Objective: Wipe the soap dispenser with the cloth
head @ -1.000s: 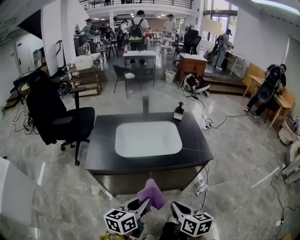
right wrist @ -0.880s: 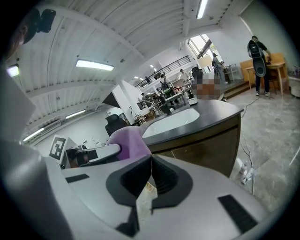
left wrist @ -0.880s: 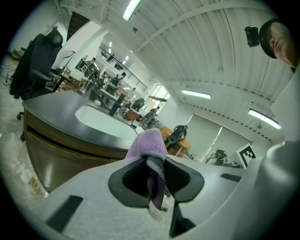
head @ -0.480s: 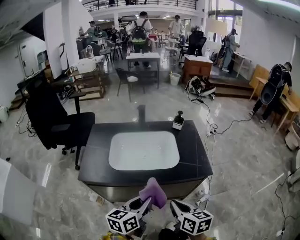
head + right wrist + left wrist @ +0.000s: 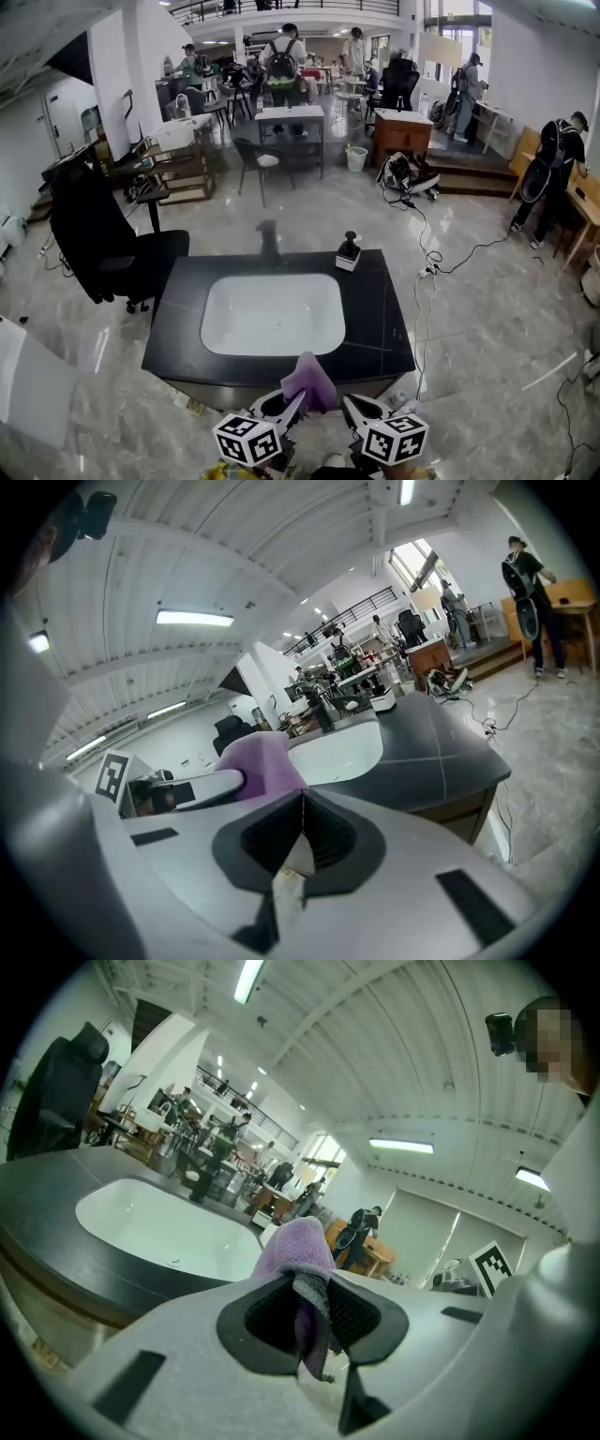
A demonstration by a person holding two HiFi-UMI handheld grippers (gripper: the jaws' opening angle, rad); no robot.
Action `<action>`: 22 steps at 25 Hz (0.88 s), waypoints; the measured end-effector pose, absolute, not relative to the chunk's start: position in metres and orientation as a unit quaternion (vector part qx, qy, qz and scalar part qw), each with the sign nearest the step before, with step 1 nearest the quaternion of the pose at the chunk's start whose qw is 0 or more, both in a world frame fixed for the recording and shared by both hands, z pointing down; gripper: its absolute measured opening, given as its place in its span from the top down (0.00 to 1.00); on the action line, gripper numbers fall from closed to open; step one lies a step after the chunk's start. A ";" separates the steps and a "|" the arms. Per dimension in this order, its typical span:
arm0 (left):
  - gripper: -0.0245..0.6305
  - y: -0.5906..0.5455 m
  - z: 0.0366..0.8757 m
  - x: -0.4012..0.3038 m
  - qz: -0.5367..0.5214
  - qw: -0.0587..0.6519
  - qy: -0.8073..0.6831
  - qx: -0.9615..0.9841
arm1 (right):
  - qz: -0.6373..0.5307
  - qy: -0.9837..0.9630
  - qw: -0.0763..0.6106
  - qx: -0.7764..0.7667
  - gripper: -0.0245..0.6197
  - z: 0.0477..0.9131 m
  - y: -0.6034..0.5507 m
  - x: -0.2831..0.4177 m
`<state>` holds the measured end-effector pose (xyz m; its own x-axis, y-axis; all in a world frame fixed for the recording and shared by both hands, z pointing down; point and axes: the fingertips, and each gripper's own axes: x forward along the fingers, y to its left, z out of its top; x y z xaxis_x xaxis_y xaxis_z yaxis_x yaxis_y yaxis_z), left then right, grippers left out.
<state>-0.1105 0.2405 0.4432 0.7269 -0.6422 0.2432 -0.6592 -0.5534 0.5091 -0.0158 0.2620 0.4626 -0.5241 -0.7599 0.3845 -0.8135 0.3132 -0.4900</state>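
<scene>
A purple cloth (image 5: 307,382) sticks up from my left gripper (image 5: 291,405), whose jaws are shut on it; the left gripper view shows the cloth (image 5: 298,1262) pinched between the pads. My right gripper (image 5: 351,407) is beside it, shut with nothing in it (image 5: 302,803). Both hang just in front of the near edge of a black counter (image 5: 382,319) with a white sink basin (image 5: 274,314). The soap dispenser (image 5: 348,252), a white body with a black pump, stands at the counter's far right corner, well beyond both grippers. A dark tap (image 5: 269,241) rises behind the basin.
A black office chair (image 5: 103,244) stands left of the counter. Cables (image 5: 427,253) trail over the marble floor to the right. Behind are tables, chairs and several people; one person (image 5: 548,173) bends at a desk at far right.
The counter and sink have come closer and larger in the head view. Both grippers keep their places low in the frame, the left still holding the cloth.
</scene>
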 end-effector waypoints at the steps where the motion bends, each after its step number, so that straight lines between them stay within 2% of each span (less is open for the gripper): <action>1: 0.86 0.237 0.443 -0.103 0.015 0.294 -0.370 0.881 | 0.327 -0.810 0.040 0.485 0.95 0.463 0.258 -0.009; 10: 0.86 0.218 0.450 -0.058 0.018 0.293 -0.378 0.878 | 0.326 -0.816 0.034 0.476 0.95 0.467 0.231 0.036; 22: 0.86 0.181 0.463 -0.056 0.029 0.306 -0.385 0.870 | 0.345 -0.810 0.042 0.472 0.95 0.484 0.203 0.038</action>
